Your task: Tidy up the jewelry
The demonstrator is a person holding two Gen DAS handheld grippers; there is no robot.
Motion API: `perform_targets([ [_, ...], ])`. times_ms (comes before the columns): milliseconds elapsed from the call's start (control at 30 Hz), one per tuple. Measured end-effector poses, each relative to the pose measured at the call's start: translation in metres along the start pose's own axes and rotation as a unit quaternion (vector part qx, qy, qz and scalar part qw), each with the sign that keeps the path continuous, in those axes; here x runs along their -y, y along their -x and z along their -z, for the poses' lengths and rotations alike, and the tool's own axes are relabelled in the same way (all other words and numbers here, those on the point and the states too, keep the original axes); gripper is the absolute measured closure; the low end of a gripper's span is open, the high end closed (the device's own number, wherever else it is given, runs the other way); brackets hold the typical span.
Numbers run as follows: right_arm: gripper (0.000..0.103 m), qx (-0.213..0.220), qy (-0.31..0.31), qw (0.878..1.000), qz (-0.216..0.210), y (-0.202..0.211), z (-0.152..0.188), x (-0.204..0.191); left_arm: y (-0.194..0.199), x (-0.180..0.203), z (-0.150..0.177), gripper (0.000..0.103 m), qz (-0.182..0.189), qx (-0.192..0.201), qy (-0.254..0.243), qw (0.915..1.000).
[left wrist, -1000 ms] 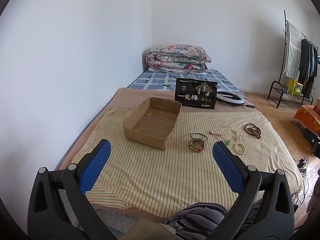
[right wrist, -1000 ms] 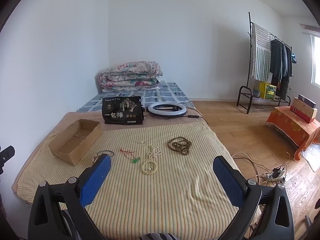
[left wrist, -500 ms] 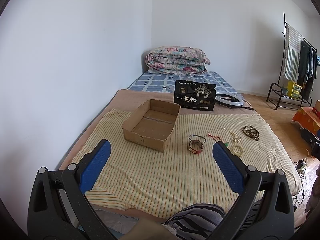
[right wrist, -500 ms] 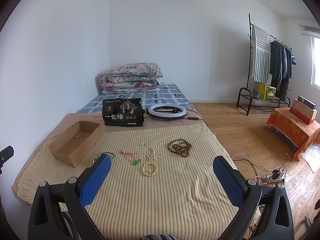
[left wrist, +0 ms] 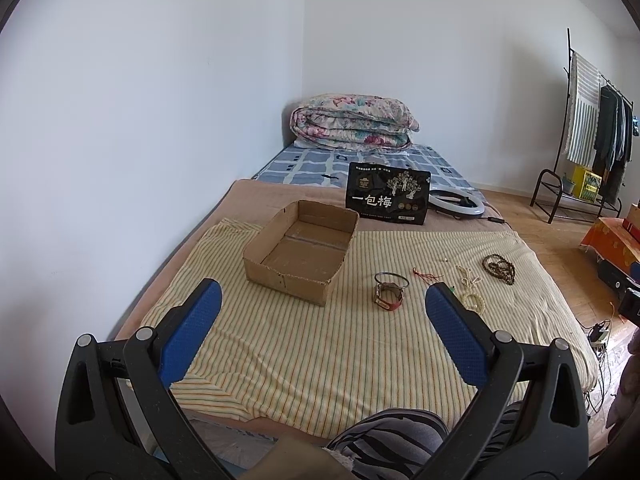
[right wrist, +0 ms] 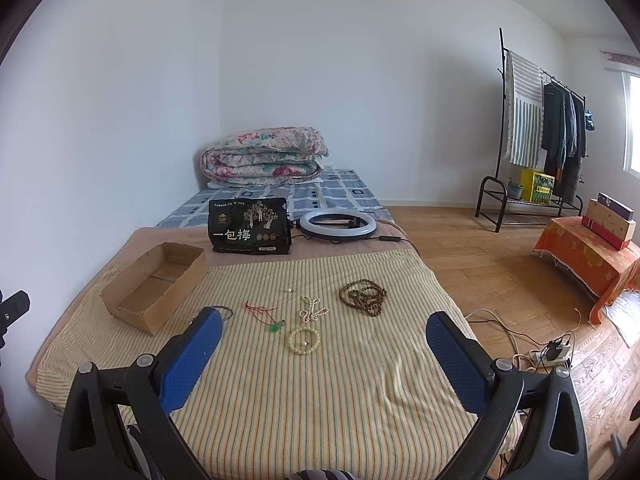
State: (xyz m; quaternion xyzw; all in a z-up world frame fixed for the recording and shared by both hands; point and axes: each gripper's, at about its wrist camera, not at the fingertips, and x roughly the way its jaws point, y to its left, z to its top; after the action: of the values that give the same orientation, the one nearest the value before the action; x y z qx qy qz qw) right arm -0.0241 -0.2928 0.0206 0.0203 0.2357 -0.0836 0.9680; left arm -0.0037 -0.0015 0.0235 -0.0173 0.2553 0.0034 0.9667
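Two claws hover above the near end of a bed, both spread wide with nothing between their blue pads. The left claw [left wrist: 323, 300] points toward an open cardboard box [left wrist: 302, 250] that sits empty on the striped sheet [left wrist: 320, 356]. Just right of the box lies a thin metal bangle [left wrist: 391, 279] touching a red-strapped watch [left wrist: 387, 298]. The right claw [right wrist: 323, 336] looks over the rest of the jewelry, laid loose on the sheet: a red cord with a green pendant [right wrist: 267, 315], a pale bead bracelet [right wrist: 304, 340] nearest the claw, a white bead strand [right wrist: 313, 309] just beyond it, a single small pearl [right wrist: 289, 290], and a heap of brown beads [right wrist: 364, 297] farther right. Behind the sheet stand a black printed bag [right wrist: 249, 226] and a ring light [right wrist: 338, 223]; a folded floral quilt [right wrist: 265, 158] rests at the far end of the bed.
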Motion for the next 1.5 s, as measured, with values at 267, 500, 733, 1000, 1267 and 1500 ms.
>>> perform_targets([
  [267,0.0,0.0,0.0,1.0,0.0,-0.001,0.0,-0.001,0.001,0.0,0.001,0.0,0.001,0.001,0.001,1.0],
  [500,0.0,0.001,0.002,1.0,0.0,0.0,0.0,-0.003,0.004,0.011,-0.01,0.0,0.002,0.003,0.0,1.0],
  [733,0.0,0.003,0.002,1.0,-0.002,0.0,-0.002,-0.005,0.008,0.008,-0.011,0.0,0.003,0.003,0.001,1.0],
  [1000,0.0,0.003,0.002,1.0,-0.002,0.0,0.0,-0.005,0.009,0.013,-0.015,0.0,0.004,0.004,0.002,1.0],
  [1267,0.0,0.0,0.002,1.0,-0.003,-0.002,-0.001,-0.007,0.008,0.003,-0.005,0.0,0.004,0.004,0.004,1.0],
  [1500,0.0,-0.003,0.002,1.0,-0.004,-0.005,0.0,-0.006,0.008,0.003,-0.004,0.0,0.004,0.004,0.004,1.0],
])
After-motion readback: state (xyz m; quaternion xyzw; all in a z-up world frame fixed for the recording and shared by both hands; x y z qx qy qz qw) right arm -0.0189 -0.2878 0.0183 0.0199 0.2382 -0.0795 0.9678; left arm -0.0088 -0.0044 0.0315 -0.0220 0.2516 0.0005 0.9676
